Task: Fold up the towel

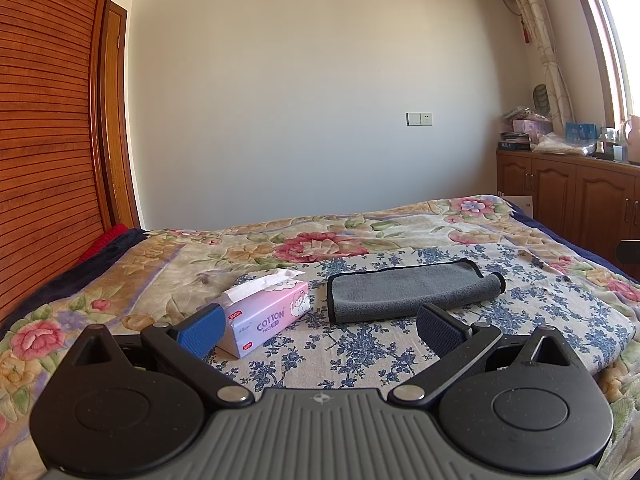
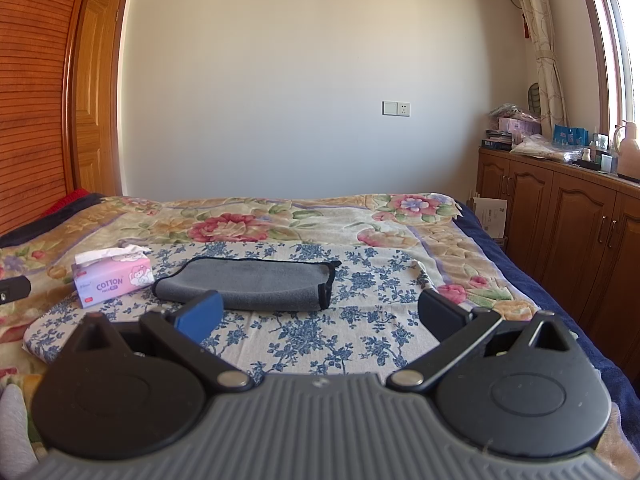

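Short of the towel (image 1: 412, 290), both claws gape wide, empty.

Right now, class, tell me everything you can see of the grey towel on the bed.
The grey towel is soft, plush-looking cloth with thin black edging. It lies already folded over into a long strip, one end curled into a loose roll, the other showing the black-trimmed edges. It rests flat on the blue-flowered white cloth, beside the pink tissue box without touching it. Neither the left tool nor the right tool, both open, touches it.
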A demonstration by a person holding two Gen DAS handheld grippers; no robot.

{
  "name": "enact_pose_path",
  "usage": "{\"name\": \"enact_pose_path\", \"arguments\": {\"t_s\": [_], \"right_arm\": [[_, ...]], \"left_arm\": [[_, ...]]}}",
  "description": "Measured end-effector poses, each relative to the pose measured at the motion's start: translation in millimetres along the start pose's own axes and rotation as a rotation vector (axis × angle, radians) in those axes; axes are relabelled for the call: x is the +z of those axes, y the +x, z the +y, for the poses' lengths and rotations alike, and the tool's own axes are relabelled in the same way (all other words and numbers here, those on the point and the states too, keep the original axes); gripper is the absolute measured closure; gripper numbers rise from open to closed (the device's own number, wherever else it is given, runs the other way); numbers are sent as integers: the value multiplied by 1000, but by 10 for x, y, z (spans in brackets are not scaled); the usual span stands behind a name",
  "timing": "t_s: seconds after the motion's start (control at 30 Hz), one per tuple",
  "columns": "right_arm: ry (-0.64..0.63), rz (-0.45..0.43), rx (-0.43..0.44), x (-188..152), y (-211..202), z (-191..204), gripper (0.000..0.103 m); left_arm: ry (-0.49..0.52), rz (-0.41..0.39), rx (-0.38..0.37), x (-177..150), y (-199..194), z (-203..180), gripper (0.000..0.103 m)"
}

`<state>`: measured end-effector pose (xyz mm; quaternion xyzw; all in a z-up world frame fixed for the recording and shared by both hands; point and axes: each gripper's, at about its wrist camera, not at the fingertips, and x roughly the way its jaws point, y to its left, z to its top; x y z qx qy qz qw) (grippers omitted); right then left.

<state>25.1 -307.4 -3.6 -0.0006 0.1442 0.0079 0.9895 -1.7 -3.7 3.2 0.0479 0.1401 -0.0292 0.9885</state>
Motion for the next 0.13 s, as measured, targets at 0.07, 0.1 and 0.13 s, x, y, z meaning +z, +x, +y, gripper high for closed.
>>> {"name": "enact_pose_path", "arguments": {"t_s": [0.07,0.1,0.13], "right_arm": [[-1,0,0,0,1,2,0],[-1,0,0,0,0,1,0],[0,0,-1,-1,1,9,0]], "left_arm": [[1,0,0,3,1,-1,0],[1,0,0,2,1,-2,0],[1,0,0,3,1,-1,0]]}}
